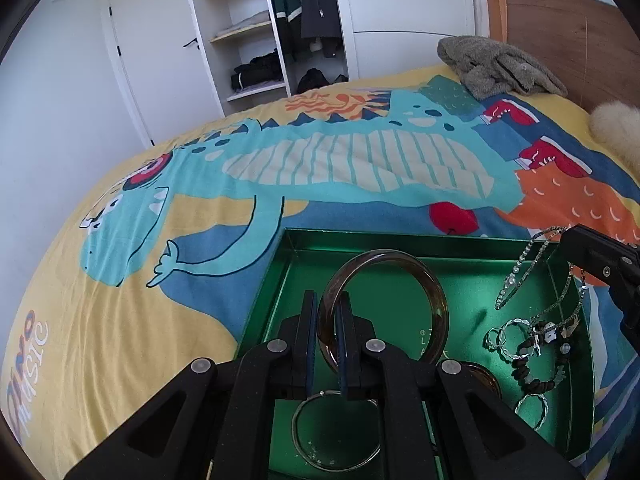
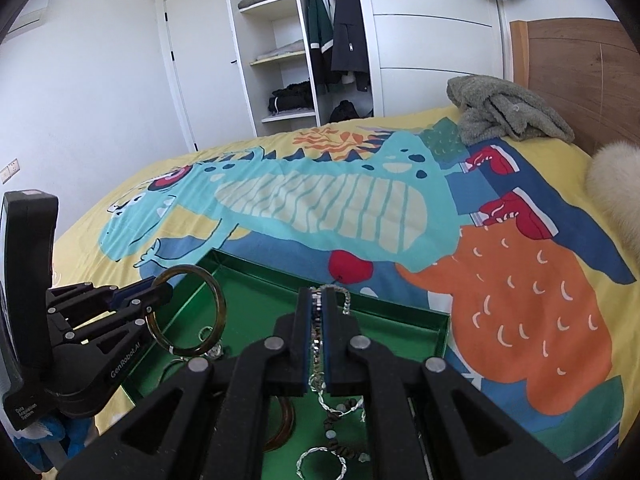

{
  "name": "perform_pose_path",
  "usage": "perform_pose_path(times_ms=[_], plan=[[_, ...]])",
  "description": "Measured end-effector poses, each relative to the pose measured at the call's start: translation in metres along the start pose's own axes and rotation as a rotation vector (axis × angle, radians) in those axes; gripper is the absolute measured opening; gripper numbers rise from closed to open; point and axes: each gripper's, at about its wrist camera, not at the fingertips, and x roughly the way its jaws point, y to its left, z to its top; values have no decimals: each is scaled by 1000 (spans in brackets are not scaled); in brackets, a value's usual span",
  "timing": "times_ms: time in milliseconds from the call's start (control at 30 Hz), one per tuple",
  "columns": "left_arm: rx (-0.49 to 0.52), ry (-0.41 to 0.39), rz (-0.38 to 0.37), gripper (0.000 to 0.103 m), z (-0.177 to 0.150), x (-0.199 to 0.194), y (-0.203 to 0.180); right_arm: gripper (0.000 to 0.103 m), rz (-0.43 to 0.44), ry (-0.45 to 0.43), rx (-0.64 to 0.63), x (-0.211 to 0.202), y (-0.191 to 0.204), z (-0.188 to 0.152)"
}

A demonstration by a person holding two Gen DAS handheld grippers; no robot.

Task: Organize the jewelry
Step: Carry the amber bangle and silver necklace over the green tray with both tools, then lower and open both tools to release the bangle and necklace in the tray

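Observation:
A green tray (image 1: 288, 280) lies on the bed. My left gripper (image 1: 328, 308) is shut on a brown translucent bangle (image 1: 424, 280) and holds it upright above the tray; the bangle also shows in the right wrist view (image 2: 218, 300). My right gripper (image 2: 318, 300) is shut on a beaded silver chain necklace (image 2: 346, 298) that hangs over the tray's right side (image 1: 516, 276). In the tray lie a thin silver hoop (image 1: 304, 448), silver rings (image 1: 500, 338), a dark bead bracelet (image 1: 528, 364) and another brown bangle (image 2: 286, 424).
The bed has a yellow dinosaur cover (image 1: 320, 160). A grey towel (image 1: 492, 66) and a fluffy white thing (image 1: 616, 132) lie near the wooden headboard (image 1: 568, 28). An open wardrobe (image 1: 256, 28) stands beyond the bed.

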Motion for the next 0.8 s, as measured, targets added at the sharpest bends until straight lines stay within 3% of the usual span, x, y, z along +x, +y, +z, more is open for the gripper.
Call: perform_pose_path(times_ms=[367,800], plan=[[28,64,-30,9,-18,22,-25,4,-46,106,10,26,-19,-23],[31,117,-32,9,-37,30,-25,5,-55,206,9,37,-27,-50]])
